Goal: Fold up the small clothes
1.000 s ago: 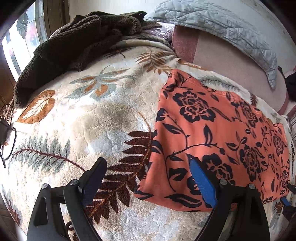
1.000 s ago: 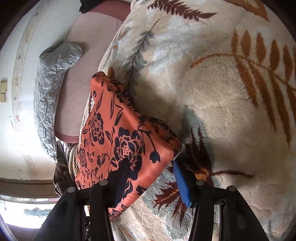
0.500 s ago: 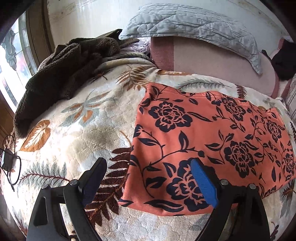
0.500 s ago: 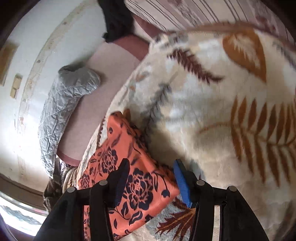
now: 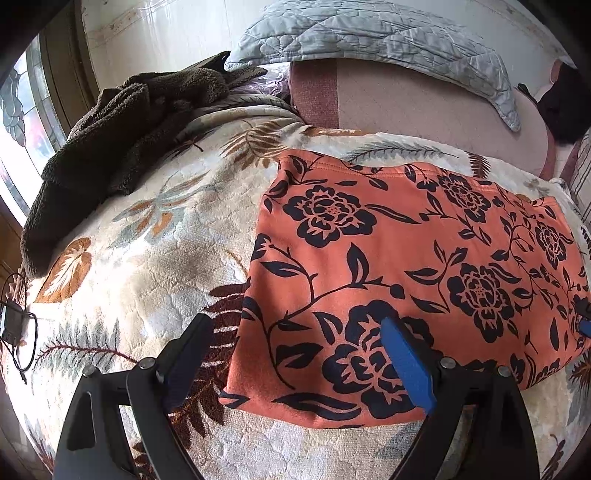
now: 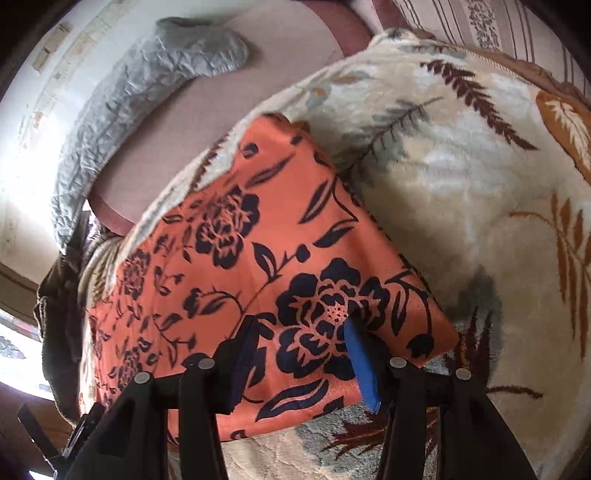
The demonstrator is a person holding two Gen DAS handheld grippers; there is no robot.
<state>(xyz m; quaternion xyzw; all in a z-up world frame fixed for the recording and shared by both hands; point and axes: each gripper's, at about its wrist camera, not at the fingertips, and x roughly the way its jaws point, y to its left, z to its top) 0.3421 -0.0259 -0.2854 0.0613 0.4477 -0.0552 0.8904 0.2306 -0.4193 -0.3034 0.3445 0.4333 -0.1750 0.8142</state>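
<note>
An orange garment with a dark flower print (image 5: 406, 258) lies flat and folded on a cream fleece blanket with a leaf pattern (image 5: 140, 266). My left gripper (image 5: 293, 325) hovers open over the garment's near left corner, its blue pad above the cloth and its black finger above the blanket. In the right wrist view the same garment (image 6: 240, 240) runs away to the left. There my right gripper (image 6: 300, 325) stands open over the near right corner, with both fingers above the cloth and nothing pinched. Its blue tip (image 5: 585, 326) peeks in at the left view's right edge.
A brown fuzzy throw (image 5: 122, 125) lies bunched at the back left by a window (image 5: 22, 122). A grey quilted pillow (image 5: 369, 33) rests on a pink cushion (image 5: 424, 99) at the back. A black cable and plug (image 5: 14, 325) lie at the left edge. Striped fabric (image 6: 480, 26) borders the far right.
Both grippers rolled and the views levelled out. My left gripper shifted a little over the garment's corner. My right gripper moved left, so both its fingers now stand over the cloth.
</note>
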